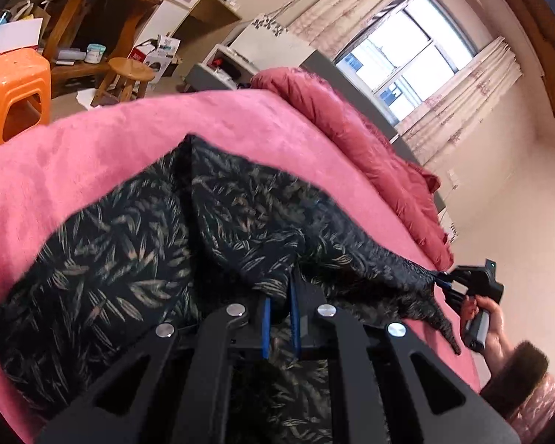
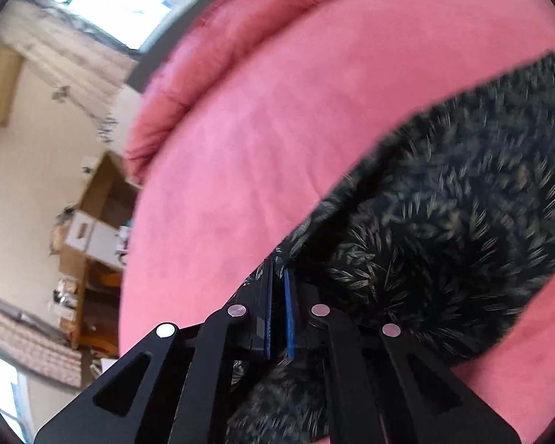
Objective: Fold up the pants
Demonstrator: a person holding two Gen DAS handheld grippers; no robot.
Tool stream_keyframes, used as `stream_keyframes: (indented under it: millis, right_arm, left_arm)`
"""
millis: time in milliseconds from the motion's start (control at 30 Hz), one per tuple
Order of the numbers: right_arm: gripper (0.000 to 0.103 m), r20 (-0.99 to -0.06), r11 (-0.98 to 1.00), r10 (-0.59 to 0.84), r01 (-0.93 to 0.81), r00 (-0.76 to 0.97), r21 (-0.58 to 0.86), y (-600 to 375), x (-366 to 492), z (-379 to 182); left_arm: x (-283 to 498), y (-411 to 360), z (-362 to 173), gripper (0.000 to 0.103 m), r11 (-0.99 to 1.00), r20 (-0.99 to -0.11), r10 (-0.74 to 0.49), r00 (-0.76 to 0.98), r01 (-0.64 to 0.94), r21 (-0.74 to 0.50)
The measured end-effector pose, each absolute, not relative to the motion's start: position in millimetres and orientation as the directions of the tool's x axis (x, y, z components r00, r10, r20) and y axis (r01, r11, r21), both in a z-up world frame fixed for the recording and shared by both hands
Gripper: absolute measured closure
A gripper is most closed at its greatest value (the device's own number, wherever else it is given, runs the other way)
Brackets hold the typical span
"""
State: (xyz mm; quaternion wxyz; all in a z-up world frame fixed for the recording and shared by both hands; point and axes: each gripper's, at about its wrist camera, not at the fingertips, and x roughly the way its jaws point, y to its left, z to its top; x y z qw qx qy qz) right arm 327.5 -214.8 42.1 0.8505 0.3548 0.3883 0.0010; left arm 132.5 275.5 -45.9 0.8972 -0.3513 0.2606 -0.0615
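Pants (image 1: 137, 259) on seemingly pink bedspread (image 1: 92, 140)

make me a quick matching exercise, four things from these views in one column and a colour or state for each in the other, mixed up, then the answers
Things:
1. pants
2. plastic stool
3. blanket
4. left tongs

Colour or state:
a. orange
b. pink
c. black with a pale leaf print
d. shut on the pants fabric

Pairs: 1-c, 2-a, 3-b, 4-d

The right tongs are also shut on the pants, so both ends of the fabric are held above the blanket.
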Motion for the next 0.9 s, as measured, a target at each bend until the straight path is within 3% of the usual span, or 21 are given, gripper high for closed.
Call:
stream_keyframes:
  millis: [167,333,500,767,833,867,900]
  right_arm:
    - [0.099,-0.578,0.74,0.345,0.165,0.74,0.652,-225,277,81]
    - [0.102,-0.504,0.804,0.342,0.031,0.793,0.594,-231,188,111]
    - [0.102,-0.483,0.834,0.326,-0.007,0.813,0.551,-236,104,101]
    - [0.102,-0.609,0.824,0.366,0.059,0.704,0.563,-235,98,29]
    - [0.085,-0.626,0.832,0.354,0.071,0.695,0.55,-232,122,23]
    - [0.056,-0.645,0.822,0.347,0.11,0.681,0.559,-235,133,17]
    - [0.046,-0.657,0.794,0.33,0.178,0.678,0.582,-242,148,9]
  left_arm:
    - [120,291,-21,0.097,0.721,-0.32,-0.288,0.902,-0.016,-0.693]
    - [97,316,-10,0.097,0.655,-0.231,-0.278,0.932,0.008,-0.756]
    - [82,308,-31,0.097,0.651,-0.306,-0.308,0.901,-0.035,-0.758]
    - [67,307,-60,0.097,0.585,-0.361,-0.315,0.878,-0.12,-0.802]
    - [65,305,-59,0.097,0.596,-0.361,-0.312,0.879,-0.115,-0.795]
    - [64,306,-59,0.097,0.597,-0.36,-0.313,0.879,-0.113,-0.794]
    - [63,306,-60,0.097,0.591,-0.355,-0.317,0.88,-0.109,-0.799]
